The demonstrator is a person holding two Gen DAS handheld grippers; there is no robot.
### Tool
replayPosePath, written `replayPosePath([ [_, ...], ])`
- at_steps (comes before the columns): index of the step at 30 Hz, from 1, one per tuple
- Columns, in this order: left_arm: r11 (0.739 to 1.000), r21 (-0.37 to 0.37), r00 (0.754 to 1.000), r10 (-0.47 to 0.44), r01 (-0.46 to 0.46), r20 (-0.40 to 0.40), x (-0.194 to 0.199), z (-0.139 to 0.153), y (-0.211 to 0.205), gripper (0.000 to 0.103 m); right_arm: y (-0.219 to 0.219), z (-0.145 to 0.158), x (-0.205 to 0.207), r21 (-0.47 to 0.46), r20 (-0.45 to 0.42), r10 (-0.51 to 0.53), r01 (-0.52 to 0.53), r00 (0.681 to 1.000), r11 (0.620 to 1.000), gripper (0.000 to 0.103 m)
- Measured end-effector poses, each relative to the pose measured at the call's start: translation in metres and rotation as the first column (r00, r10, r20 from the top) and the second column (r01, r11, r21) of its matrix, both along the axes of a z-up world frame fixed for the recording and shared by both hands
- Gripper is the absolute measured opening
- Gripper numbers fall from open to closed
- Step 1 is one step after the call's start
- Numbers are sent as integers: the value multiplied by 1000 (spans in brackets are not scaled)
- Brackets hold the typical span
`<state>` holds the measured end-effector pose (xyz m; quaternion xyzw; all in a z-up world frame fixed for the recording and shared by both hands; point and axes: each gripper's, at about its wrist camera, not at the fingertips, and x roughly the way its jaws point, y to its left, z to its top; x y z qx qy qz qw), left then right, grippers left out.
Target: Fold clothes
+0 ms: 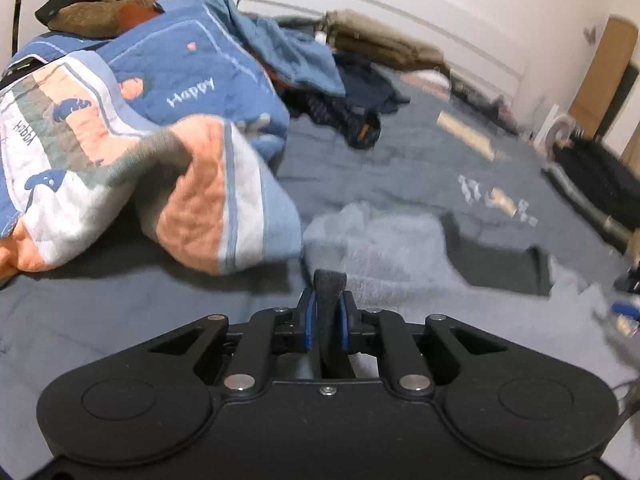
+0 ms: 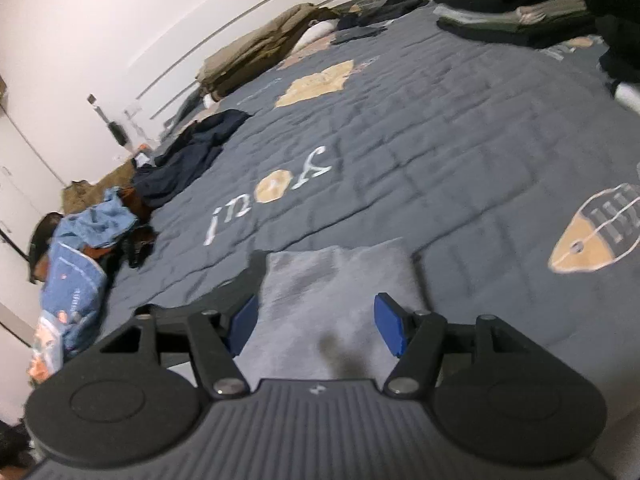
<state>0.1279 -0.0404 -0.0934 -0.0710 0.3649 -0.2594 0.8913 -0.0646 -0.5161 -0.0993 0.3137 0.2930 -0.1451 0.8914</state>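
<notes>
A light grey fleece garment (image 1: 380,240) lies flat on the dark grey quilted bedspread (image 1: 400,160). My left gripper (image 1: 329,316) is shut on a dark grey fold of cloth (image 1: 330,284), which stands up between its blue pads at the garment's near edge. In the right wrist view the same light grey garment (image 2: 340,280) lies under my right gripper (image 2: 318,320). That gripper is open, its blue pads (image 2: 390,328) set wide apart above the cloth, with nothing pinched between them.
A bunched blue, orange and white quilt (image 1: 140,140) fills the left. Behind it are loose dark clothes (image 1: 352,112) and khaki garments (image 2: 256,52) along the wall. A stack of folded dark clothes (image 2: 500,8) sits at the bedspread's far right.
</notes>
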Motion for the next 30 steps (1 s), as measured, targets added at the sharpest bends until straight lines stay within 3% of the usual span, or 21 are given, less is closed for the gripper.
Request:
replayPosePath([
  [2,1000,-26,1000,12,-12,9,-2,4,3,32,-6,2,-2,-24,0,-21,21,1000,1000,63],
  [5,1000,-24,1000,2,-2,9,-2,5,0,40,-20,3,-3,-16,4,-43,43,999,999,63],
  [10,999,-8,999,-40,40,6,0,3,-9,40,-19,-2,7,-107,-50,-3,-2,999,994,64],
  [13,998,-21,998,-57,57,6,-2,4,-12,41,-22,-10,14,-113,-72,10,-19,997,993,64],
  [18,997,-16,997,-77,77,-1,-4,3,-16,43,-33,-30,19,-35,-64,-3,1,998,999,64],
  [19,997,-16,997,-74,74,-6,-3,2,-16,43,-36,-35,21,-6,-64,0,0,998,1000,61],
  [21,997,-14,997,-72,72,-7,-3,1,-15,43,-41,-44,23,73,-55,-9,13,998,997,43],
  [22,997,-12,998,-70,70,-6,-3,1,-15,43,-42,-47,22,106,-45,-16,21,999,994,19],
  [23,998,-11,998,-70,70,-4,-3,1,-15,43,-43,-49,22,141,-33,-11,16,999,990,15],
  [27,998,-9,998,-63,63,5,-3,0,-15,43,-47,-33,8,131,62,-91,82,994,988,12],
  [30,997,-6,997,-71,71,-5,-2,-1,-16,43,-48,-31,7,68,48,-121,118,991,991,13],
])
